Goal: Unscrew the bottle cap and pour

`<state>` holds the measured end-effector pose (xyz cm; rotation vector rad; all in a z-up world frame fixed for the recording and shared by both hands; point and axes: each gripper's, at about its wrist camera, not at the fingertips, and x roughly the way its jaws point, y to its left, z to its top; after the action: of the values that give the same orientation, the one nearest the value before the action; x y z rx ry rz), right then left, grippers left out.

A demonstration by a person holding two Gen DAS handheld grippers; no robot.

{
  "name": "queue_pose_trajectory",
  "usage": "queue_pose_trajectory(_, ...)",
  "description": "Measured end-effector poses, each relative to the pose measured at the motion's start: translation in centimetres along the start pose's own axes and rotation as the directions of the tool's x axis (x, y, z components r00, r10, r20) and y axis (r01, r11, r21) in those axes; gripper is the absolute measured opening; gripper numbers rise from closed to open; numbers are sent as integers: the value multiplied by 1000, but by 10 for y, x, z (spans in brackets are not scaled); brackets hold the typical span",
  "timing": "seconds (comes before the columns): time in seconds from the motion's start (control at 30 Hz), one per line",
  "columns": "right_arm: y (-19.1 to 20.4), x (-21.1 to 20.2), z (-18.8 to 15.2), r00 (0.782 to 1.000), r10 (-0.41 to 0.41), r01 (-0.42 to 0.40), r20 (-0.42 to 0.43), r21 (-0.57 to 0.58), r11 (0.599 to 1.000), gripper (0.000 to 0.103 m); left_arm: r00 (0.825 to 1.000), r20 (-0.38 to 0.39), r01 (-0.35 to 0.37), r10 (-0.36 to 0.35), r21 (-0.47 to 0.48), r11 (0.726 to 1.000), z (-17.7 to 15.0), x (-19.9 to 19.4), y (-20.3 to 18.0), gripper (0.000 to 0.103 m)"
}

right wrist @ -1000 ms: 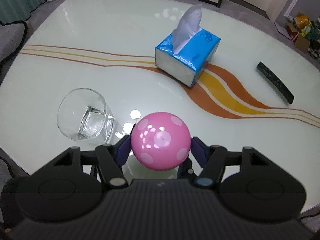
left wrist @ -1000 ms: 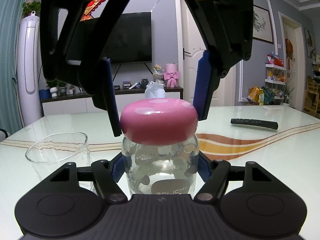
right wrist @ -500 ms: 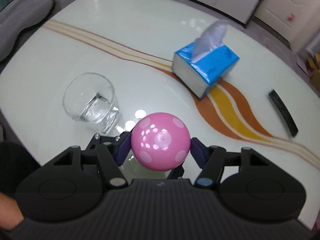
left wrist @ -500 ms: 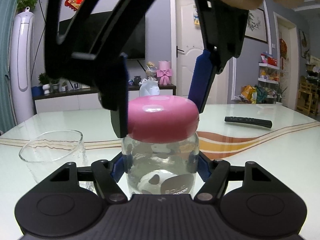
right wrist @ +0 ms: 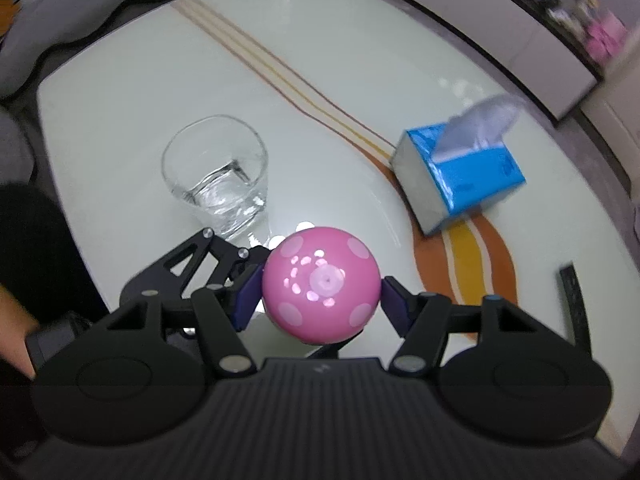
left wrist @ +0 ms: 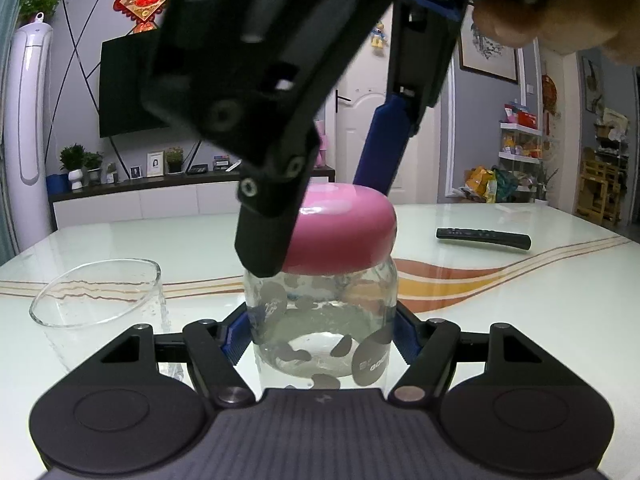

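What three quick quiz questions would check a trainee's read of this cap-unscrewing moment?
1. True or false: the pink cap is already off the bottle.
2. Which gripper clamps the bottle's glass body? A) left gripper B) right gripper
3. Fill in: the drinking glass stands upright on the ___, apart from the bottle.

Key
1. False: it sits on the neck, with the right gripper's pads on its sides.
2. A: the left gripper's blue pads press the glass on both sides.
3. Table.
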<state>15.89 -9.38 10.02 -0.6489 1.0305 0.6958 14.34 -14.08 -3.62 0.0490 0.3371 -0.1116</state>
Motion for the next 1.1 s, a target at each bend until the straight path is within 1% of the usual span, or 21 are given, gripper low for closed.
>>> queue_pose_trajectory(0.1, -3, 0, -4, 999, 35, -33, 14, -112, 993, 61, 1000, 2, 12, -12, 13, 1000, 0, 2, -1, 71)
queue_pose_trajectory(0.27, -6, 0, -10, 997, 79, -73, 11, -282, 956, 62, 999, -1, 39, -39, 20, 999, 0, -1, 3, 71)
queue_pose_trajectory(0.3, -6, -1, -11, 996, 88, -81, 7, -331, 940, 61, 999, -2, 45, -45, 22, 999, 0, -2, 4, 71)
queue_pose_trajectory(0.37, -6, -2, -13, 994, 109, -100, -4, -435, 895, 61, 998, -2, 56, -56, 27, 998, -1, -4, 6, 71)
queue_pose_trajectory(0.43, -11, -3, -12, 990, 144, -132, -13, -492, 860, 60, 998, -5, 62, -62, 26, 998, -1, -5, 7, 71)
queue_pose_trajectory(0.47, -14, -3, -9, 987, 159, -148, -21, -499, 854, 61, 998, -7, 66, -65, 26, 998, -1, -4, 6, 71)
queue_pose_trajectory(0.5, -19, -2, -6, 983, 178, -173, -35, -486, 857, 61, 998, -8, 68, -68, 26, 997, 0, -4, 6, 71)
queue_pose_trajectory(0.57, -21, -1, -1, 980, 191, -192, -49, -449, 873, 63, 997, -8, 71, -71, 22, 997, -1, -3, 6, 72)
queue_pose_trajectory(0.63, -21, -1, 1, 983, 179, -182, -40, -355, 917, 64, 997, -8, 74, -74, 19, 997, -2, -6, 8, 72)
queue_pose_trajectory(0.67, -21, -1, 2, 985, 172, -174, -35, -301, 937, 68, 997, -9, 75, -75, 20, 997, -2, -8, 10, 72)
queue_pose_trajectory(0.7, -22, -3, 1, 987, 158, -157, -13, -210, 965, 69, 997, -9, 75, -74, 21, 997, -3, -9, 11, 72)
queue_pose_trajectory(0.73, -24, -5, 0, 990, 139, -137, 14, -101, 985, 74, 997, -10, 73, -73, 21, 997, -3, -10, 11, 72)
queue_pose_trajectory(0.77, -25, -7, -2, 992, 117, -117, 38, 11, 993, 80, 997, -11, 71, -71, 19, 997, -2, -12, 11, 72)
queue_pose_trajectory(0.8, -25, -13, -6, 994, 77, -87, 73, 152, 985, 80, 998, -11, 69, -69, 16, 997, -2, -14, 10, 73)
queue_pose_trajectory(0.83, -21, -19, -12, 994, 28, -55, 105, 264, 963, 83, 998, -11, 66, -65, 11, 998, -2, -15, 9, 73)
queue_pose_trajectory(0.87, -17, -22, -15, 993, -4, -34, 118, 314, 949, 86, 998, -10, 63, -63, 6, 998, -2, -15, 8, 73)
queue_pose_trajectory(0.9, -9, -25, -21, 991, -47, -3, 126, 370, 929, 86, 998, -9, 61, -61, 3, 998, -3, -16, 8, 73)
queue_pose_trajectory(0.93, -4, -26, -26, 989, -73, 10, 132, 427, 904, 86, 998, -8, 59, -59, 0, 998, -3, -16, 8, 73)
queue_pose_trajectory(0.97, -2, -26, -29, 988, -74, 3, 138, 458, 889, 86, 998, -7, 57, -57, -3, 998, -4, -17, 7, 73)
queue_pose_trajectory(1.03, 1, -24, -37, 985, -73, -29, 159, 558, 829, 86, 999, -7, 47, -47, -8, 999, -4, -17, 6, 74)
queue_pose_trajectory(1.1, 2, -22, -38, 982, -83, -39, 172, 604, 796, 85, 999, -6, 32, -32, -15, 999, -4, -16, 4, 74)
